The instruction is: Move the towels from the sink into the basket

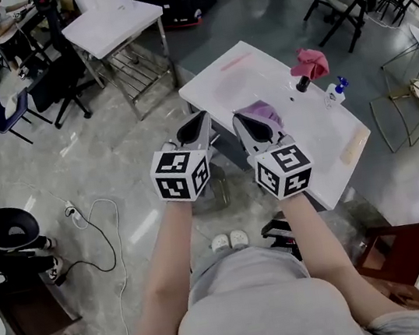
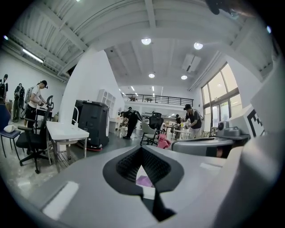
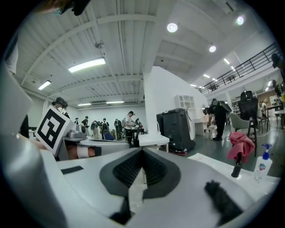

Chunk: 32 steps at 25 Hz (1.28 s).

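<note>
A white sink counter (image 1: 330,143) stands in front of me. A pink towel (image 1: 310,64) hangs over the black faucet (image 1: 303,83); it also shows in the left gripper view (image 2: 163,141) and the right gripper view (image 3: 240,144). A purple towel (image 1: 266,113) lies on the counter just beyond my right gripper (image 1: 243,122). Side by side, both grippers are held up near the counter's near-left edge. My left gripper (image 1: 195,119) is shut and holds nothing (image 2: 141,149); purple cloth (image 2: 144,181) shows through its gap. The right gripper (image 3: 142,151) looks shut and holds nothing. I see no basket.
A blue-capped soap bottle (image 1: 336,90) stands by the faucet, also seen as a bottle (image 3: 262,169) in the right gripper view. Another white table (image 1: 111,20) sits far left, with office chairs (image 1: 3,109) around. A cable (image 1: 102,235) lies on the floor. People stand far off.
</note>
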Tool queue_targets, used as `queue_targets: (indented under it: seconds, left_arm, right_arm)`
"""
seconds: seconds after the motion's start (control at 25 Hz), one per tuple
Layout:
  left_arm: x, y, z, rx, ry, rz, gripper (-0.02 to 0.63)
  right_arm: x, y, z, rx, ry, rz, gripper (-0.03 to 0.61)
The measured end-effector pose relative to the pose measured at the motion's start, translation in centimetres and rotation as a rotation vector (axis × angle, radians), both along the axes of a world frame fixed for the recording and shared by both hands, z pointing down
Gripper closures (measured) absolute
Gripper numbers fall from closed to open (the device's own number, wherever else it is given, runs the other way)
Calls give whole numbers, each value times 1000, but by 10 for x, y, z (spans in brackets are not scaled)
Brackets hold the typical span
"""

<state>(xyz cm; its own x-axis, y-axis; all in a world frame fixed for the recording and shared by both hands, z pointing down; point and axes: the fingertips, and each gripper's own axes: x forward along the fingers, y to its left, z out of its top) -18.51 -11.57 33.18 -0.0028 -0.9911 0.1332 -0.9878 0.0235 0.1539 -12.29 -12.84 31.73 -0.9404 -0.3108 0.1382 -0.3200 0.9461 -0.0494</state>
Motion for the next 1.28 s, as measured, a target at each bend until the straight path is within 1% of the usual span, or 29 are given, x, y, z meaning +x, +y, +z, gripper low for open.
queue_targets:
  seconds: [0.24,0.4,0.48,0.64,0.88,1.08,1.28]
  left_arm:
    - [12,1,-36,90,-30,19,607]
    - [21,-1,-51,135,-60,41,608]
    - [25,-2,-54,142,-61,61,609]
    - [31,-2,-59,167,-35,94,607]
    - [37,-4,-65,170,-71,138,607]
    - [43,-3,-66,171,-75,185,607]
    - [45,-5,-66,176,-64,210,607]
  right_arm:
    - [6,12,-32,68,-51,1,561]
    - [11,9,-43,69,-89,26,561]
    - [14,6,-44,71,-91,43,561]
    - [20,7,-46,80,-89,71,561]
    - [19,12,-51,103,-84,104,561]
    - [23,15,-53,112,-81,146,561]
    - [27,15,-52,112,-78,182,561]
